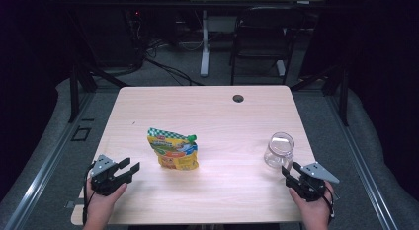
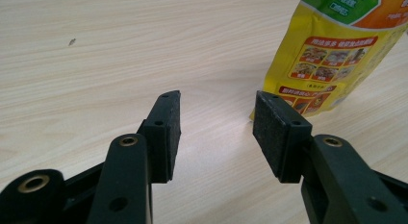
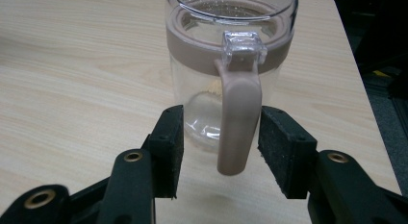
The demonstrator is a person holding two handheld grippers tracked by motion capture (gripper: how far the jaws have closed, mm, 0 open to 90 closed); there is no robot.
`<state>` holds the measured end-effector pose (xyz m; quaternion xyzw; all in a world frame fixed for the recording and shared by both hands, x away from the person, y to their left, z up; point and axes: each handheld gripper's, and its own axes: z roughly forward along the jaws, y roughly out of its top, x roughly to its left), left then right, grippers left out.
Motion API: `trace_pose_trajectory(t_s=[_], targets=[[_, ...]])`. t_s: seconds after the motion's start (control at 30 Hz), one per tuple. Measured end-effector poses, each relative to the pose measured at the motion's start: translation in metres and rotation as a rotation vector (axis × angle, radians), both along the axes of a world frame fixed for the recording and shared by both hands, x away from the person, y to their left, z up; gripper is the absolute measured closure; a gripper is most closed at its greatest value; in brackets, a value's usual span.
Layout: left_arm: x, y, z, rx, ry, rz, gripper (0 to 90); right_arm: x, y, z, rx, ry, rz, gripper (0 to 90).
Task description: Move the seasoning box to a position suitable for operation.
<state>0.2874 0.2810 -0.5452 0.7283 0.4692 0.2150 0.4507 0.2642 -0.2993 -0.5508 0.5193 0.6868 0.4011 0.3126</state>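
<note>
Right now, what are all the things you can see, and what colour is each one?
pouch: one, yellow with green top and cap, standing mid-table, left of centre
glass jar: one, clear with a dusty-pink band and handle, right side of table
table: one, light wood, with a dark round hole near the far edge
chair: one, black, on the floor beyond the table
left gripper: one, black, open, pointing at the pouch
right gripper: one, black, open, jaws either side of the jar's handle
</note>
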Motion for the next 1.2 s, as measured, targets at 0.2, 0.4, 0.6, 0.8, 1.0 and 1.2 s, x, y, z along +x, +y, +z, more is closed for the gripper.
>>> trace_pose_trajectory(t_s=[0.2,0.4,0.6,0.8,1.0,1.2], targets=[[-0.011,0.004,-0.001,0.024,0.006,0.003,52.7,0.014,0.002,-0.001,0.003,0.020,-0.009,55.9],[-0.017,0.009,-0.001,0.022,0.008,0.021,52.8,0.017,-0.001,0.000,0.001,0.036,-0.009,68.6],[-0.023,0.014,0.000,0.013,0.005,0.033,52.8,0.021,0.001,0.001,-0.003,0.046,-0.006,72.2],[-0.020,0.014,-0.001,0.014,0.007,0.030,52.7,0.022,0.003,0.002,-0.001,0.050,0.004,72.6],[-0.016,0.011,-0.002,0.014,0.006,0.023,52.7,0.020,0.005,0.003,-0.002,0.055,0.037,72.8],[-0.014,0.009,-0.001,0.009,0.005,0.016,52.7,0.016,0.016,0.003,-0.017,0.061,0.126,72.8]])
